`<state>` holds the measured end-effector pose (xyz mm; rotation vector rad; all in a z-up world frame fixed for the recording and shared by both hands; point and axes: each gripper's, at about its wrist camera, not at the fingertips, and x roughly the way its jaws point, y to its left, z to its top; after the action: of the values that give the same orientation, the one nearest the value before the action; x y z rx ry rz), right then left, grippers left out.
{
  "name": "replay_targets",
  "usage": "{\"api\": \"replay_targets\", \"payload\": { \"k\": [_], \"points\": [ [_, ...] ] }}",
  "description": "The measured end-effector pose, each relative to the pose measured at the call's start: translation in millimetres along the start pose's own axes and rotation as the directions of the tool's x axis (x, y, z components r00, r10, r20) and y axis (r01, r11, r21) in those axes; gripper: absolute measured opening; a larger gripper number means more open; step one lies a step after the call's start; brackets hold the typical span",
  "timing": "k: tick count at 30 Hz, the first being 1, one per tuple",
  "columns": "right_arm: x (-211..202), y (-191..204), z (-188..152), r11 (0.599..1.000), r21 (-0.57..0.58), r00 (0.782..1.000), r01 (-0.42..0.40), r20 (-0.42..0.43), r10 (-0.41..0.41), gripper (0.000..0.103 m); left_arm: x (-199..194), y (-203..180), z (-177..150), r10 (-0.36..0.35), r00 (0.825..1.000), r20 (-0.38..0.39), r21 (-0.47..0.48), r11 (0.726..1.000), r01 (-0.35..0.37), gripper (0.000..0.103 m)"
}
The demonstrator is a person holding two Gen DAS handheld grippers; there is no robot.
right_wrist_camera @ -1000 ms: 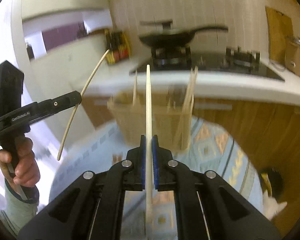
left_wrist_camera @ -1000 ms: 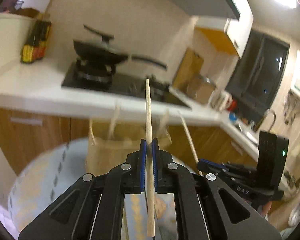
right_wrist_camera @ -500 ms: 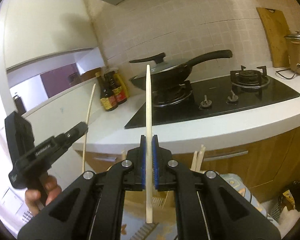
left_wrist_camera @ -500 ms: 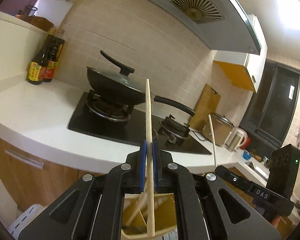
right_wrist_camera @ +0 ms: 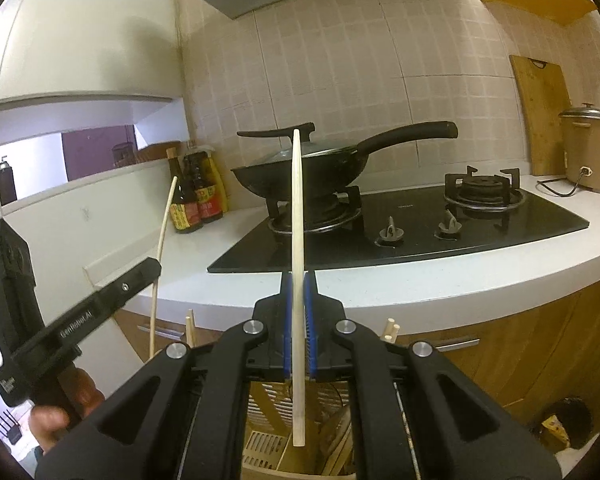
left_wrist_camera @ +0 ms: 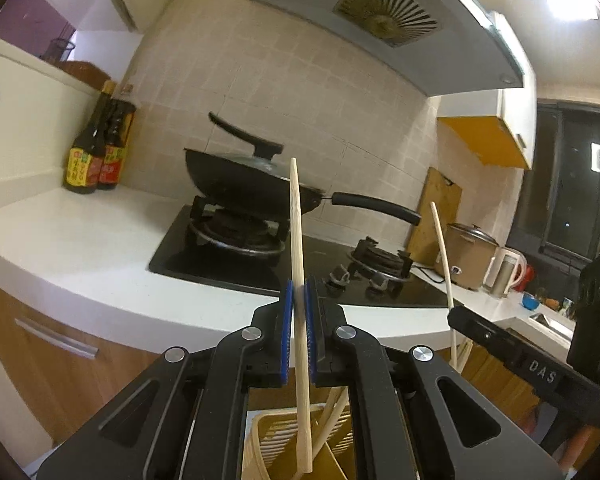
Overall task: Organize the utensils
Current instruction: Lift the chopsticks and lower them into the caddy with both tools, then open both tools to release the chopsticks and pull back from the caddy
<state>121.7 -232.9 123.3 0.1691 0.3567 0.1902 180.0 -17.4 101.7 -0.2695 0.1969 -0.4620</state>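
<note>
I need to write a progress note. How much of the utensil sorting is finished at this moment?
Done: several chopsticks already stand in the slatted holder. In hand: the left claw grips one chopstick upright above it, and the right claw grips another. Left: lowering both into the holder; any others are out of view.

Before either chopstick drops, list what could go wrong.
1. The left gripper pinches its chopstick mid-length over the holder; released tilted, it may miss.
2. The right gripper and its chopstick hang close by, so the two may collide.
</note>
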Motion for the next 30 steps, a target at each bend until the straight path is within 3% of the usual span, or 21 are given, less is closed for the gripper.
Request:
{"api": "replay_targets", "payload": {
  "k": [10,12,13,14,15,18,22,25,28,29,30],
  "points": [
    [-15.0,-12.5,-14.5,0.999,0.023,0.999,-0.035,-0.031,0.036,0.008,-13.3,9.6,-17.0,-0.046,0.998,-0.039,-0.040,0.998,0.045,0.005],
    [-21.2,-14.3,-15.9,0.998,0.038,0.998,-0.044,-0.035,0.046,0.016,-20.2,9.1,-17.1,-0.061,0.997,-0.043,-0.038,0.997,0.059,0.011],
    [-25.3,-15.1,-16.6,0.998,0.044,0.998,-0.046,-0.032,0.047,0.021,-25.1,7.6,-16.6,-0.063,0.997,-0.043,-0.032,0.998,0.062,0.020],
    [-28.2,-15.7,-17.4,0.998,0.048,0.998,-0.046,-0.029,0.047,0.033,-29.6,5.9,-16.3,-0.058,0.998,-0.040,-0.025,0.998,0.057,0.030],
    [-34.0,-15.9,-18.1,0.998,0.052,0.999,-0.040,-0.020,0.042,0.040,-32.9,5.1,-15.7,-0.054,0.998,-0.038,-0.022,0.998,0.053,0.033],
    [-41.6,-16.2,-16.0,0.997,0.060,0.999,-0.037,-0.026,0.039,0.040,-41.9,4.9,-13.1,-0.054,0.998,-0.044,-0.030,0.998,0.053,0.035],
    [-24.8,-21.6,13.0,0.996,0.077,0.996,0.044,-0.086,-0.037,0.040,-51.6,5.9,-7.4,-0.048,0.998,-0.050,-0.035,0.998,0.047,0.037],
    [8.0,-35.1,39.7,0.991,0.123,0.977,0.052,-0.211,-0.025,0.040,-57.9,8.0,-4.2,-0.052,0.997,-0.053,-0.037,0.998,0.050,0.038],
    [45.8,-41.5,52.2,0.991,0.129,0.936,0.046,-0.353,0.002,0.040,-60.9,11.2,-2.1,-0.053,0.997,-0.056,-0.036,0.998,0.051,0.038],
    [57.9,-42.4,51.5,0.990,0.125,0.915,0.061,-0.404,-0.005,0.038,-61.2,12.8,-2.0,-0.054,0.997,-0.058,-0.039,0.998,0.052,0.038],
    [64.3,-42.8,49.5,0.990,0.130,0.904,0.063,-0.426,-0.001,0.029,-61.5,14.0,-1.8,-0.056,0.997,-0.059,-0.042,0.998,0.054,0.038]
  ]
}}
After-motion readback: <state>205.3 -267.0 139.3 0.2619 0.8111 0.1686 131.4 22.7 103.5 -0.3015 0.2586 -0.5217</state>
